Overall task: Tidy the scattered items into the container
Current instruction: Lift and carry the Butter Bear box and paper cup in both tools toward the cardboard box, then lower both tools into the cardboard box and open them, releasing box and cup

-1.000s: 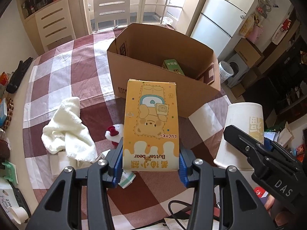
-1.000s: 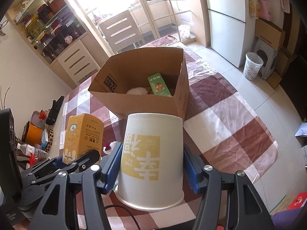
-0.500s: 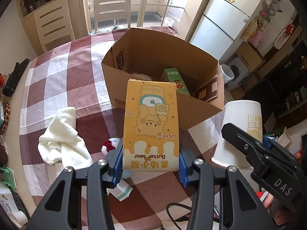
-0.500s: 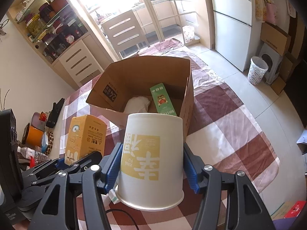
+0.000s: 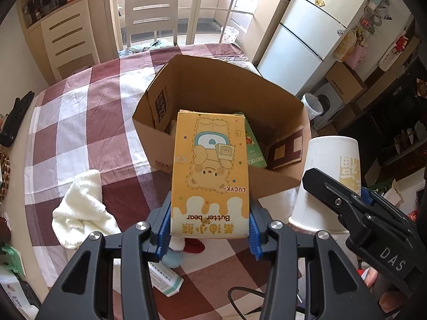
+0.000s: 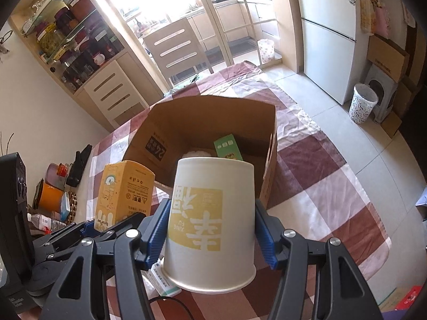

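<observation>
- Ahead of both hand-held grippers, the open cardboard box [image 5: 221,98] stands on the checked bench [image 5: 80,122], a green carton [image 6: 228,148] inside.
- Between the right hand-held gripper [image 6: 210,236] pads: an upturned paper cup [image 6: 210,221], clamped.
- Left hand-held gripper [image 5: 210,232] clamps a yellow Butter bear carton [image 5: 210,176].
- Left of it, a white towel [image 5: 82,208] lies crumpled.

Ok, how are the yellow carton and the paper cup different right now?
The yellow carton is a flat-sided box printed with a cartoon bear; the paper cup is round, tapered and mostly white with a yellow label. The carton sits in the left tongs, the cup in the right tongs. The cup is held rim toward the camera. Both are clamped between blue pads, upside down, near the cardboard box.
</observation>
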A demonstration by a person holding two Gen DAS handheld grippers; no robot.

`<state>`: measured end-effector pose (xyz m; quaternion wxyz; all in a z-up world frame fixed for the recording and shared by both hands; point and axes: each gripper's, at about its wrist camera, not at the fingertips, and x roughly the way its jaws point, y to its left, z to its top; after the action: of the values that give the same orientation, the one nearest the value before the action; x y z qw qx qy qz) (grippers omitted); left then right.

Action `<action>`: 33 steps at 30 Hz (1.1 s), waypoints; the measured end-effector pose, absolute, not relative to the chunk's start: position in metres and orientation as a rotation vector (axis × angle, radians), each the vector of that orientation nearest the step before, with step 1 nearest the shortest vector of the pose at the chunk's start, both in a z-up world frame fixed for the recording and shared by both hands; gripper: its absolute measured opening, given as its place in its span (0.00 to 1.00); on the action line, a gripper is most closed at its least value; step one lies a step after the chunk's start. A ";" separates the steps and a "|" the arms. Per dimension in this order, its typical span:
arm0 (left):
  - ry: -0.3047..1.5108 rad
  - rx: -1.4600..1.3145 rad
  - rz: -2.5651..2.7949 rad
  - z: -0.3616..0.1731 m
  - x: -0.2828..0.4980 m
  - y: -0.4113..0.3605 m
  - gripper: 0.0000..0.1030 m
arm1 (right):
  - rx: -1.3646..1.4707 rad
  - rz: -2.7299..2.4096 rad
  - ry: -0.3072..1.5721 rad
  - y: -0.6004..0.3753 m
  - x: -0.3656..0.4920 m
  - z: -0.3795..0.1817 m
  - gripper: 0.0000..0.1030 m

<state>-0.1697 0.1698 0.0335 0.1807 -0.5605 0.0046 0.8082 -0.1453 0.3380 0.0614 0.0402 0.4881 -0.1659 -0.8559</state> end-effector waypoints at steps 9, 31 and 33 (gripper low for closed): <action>0.016 -1.542 2.276 0.048 -0.195 0.179 0.46 | 1.462 -2.638 -0.512 0.339 -0.169 0.072 0.59; -0.007 -1.519 2.198 0.042 -0.287 0.205 0.46 | 1.445 -2.646 -0.535 0.341 -0.255 0.077 0.59; -0.002 -1.535 2.184 0.034 -0.290 0.206 0.46 | 1.469 -2.626 -0.536 0.338 -0.262 0.070 0.59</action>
<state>-0.2904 0.2059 0.0342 0.2341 -0.5590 -0.0008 0.7954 -0.2622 0.3381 0.0697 0.0424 0.4802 -0.1753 -0.8584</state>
